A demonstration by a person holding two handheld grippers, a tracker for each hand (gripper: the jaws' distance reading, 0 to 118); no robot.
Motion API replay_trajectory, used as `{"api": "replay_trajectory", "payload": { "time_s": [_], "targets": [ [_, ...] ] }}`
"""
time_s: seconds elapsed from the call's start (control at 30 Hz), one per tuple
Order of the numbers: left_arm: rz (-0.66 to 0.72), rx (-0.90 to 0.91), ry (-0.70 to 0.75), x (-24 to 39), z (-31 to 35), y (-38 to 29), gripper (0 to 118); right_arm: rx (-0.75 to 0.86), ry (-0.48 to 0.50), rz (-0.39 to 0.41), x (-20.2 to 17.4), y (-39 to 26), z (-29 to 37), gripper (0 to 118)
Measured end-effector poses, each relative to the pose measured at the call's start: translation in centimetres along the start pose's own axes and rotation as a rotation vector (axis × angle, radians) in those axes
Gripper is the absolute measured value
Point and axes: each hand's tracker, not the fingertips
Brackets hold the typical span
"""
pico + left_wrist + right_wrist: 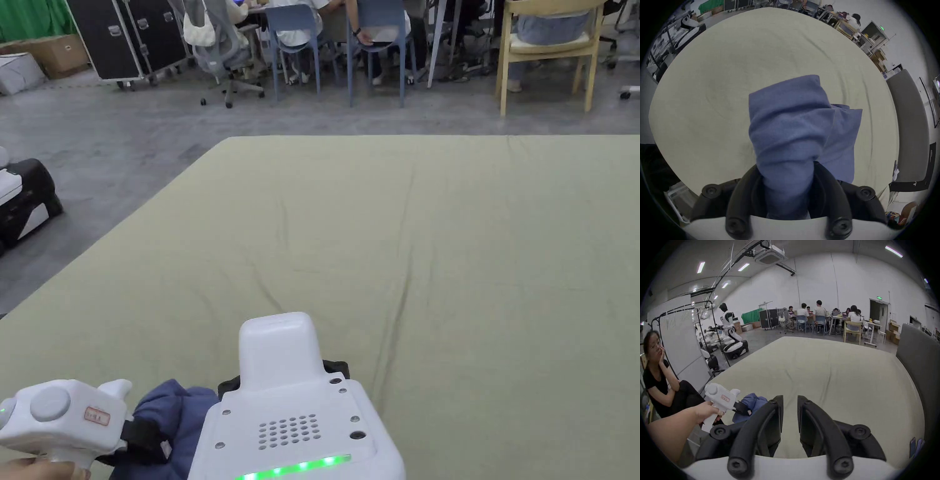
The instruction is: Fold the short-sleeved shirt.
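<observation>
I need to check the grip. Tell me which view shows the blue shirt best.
The left gripper view: the blue shirt bunches large between its jaws. The head view shows a corner behind the grippers; the right gripper view shows a small lump.

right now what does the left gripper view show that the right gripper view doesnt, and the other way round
Left gripper view alone: the blue shirt up close, bunched between that gripper's jaws and hanging over the bed.

Right gripper view alone: the right gripper with its jaws apart and nothing between them, the left gripper from the side with the hand holding it, and a seated person in black.

Both: the pale green bed cover and the shirt.
</observation>
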Motion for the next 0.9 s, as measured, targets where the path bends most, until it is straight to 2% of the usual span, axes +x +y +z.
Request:
{"api": "replay_trajectory", "payload": {
  "time_s": [0.03,0.07,0.1,0.13,0.17,0.2,0.27,0.37,0.47,0.5,0.53,0.57,0.63,0.67,0.73,0.77,0.83,0.9],
  "targets": [
    [0.013,0.004,0.007,0.1,0.0,-0.1,38,-0.016,0.003,-0.011,0.2,-0.1,-0.1,22],
    [0.014,0.008,0.026,0.2,-0.1,-0.1,51,-0.028,0.006,-0.016,0.4,-0.2,-0.2,22],
    [-0.011,0.021,0.102,0.6,-0.1,-0.1,92,-0.033,0.01,-0.02,0.5,-0.4,-0.1,22],
    [-0.049,0.039,0.247,0.6,0.0,0.1,115,-0.036,0.011,-0.022,0.6,-0.5,-0.1,22],
    [-0.065,0.078,0.328,0.7,0.4,0.1,118,-0.038,0.01,-0.023,0.7,-0.5,-0.1,22],
    [-0.082,0.152,0.349,0.5,1.5,0.0,118,-0.04,0.009,-0.026,0.9,-0.6,-0.1,22],
    [-0.026,0.286,0.36,1.0,4.0,-0.3,118,-0.043,0.009,-0.033,1.1,-0.5,0.0,22],
    [0.064,0.305,0.301,1.2,6.1,-0.2,118,-0.04,0.007,-0.042,1.6,-0.2,0.2,23],
    [0.062,0.295,0.32,2.5,7.7,0.0,117,-0.026,0.0,-0.047,2.3,0.2,0.6,24],
    [0.052,0.301,0.32,3.2,8.4,-0.2,90,-0.019,-0.005,-0.051,2.6,0.3,0.8,24],
    [0.011,0.345,0.323,4.2,9.5,-0.3,28,-0.015,-0.009,-0.058,3.2,0.4,1.0,24],
    [-0.012,0.415,0.358,5.6,10.5,-0.5,0,-0.009,-0.009,-0.067,3.8,0.6,1.2,24],
    [-0.057,0.495,0.453,8.8,12.3,-1.2,0,-0.002,-0.014,-0.079,5.5,0.9,1.5,24],
    [-0.067,0.572,0.433,9.7,13.9,-0.3,0,0.004,-0.023,-0.085,6.5,1.0,1.6,24],
    [-0.137,0.615,0.333,12.9,16.1,-0.1,0,0.012,-0.037,-0.088,9.0,1.2,2.1,24],
    [-0.18,0.638,0.338,15.0,17.0,-0.3,0,0.019,-0.05,-0.086,10.3,1.3,2.4,24],
    [-0.237,0.717,0.351,19.4,17.5,-1.7,0,0.052,-0.119,-0.097,13.4,1.5,3.3,24],
    [-0.285,0.793,0.298,23.3,18.5,-2.7,0,0.087,-0.197,-0.111,16.6,1.6,4.4,25]
  ]
}}
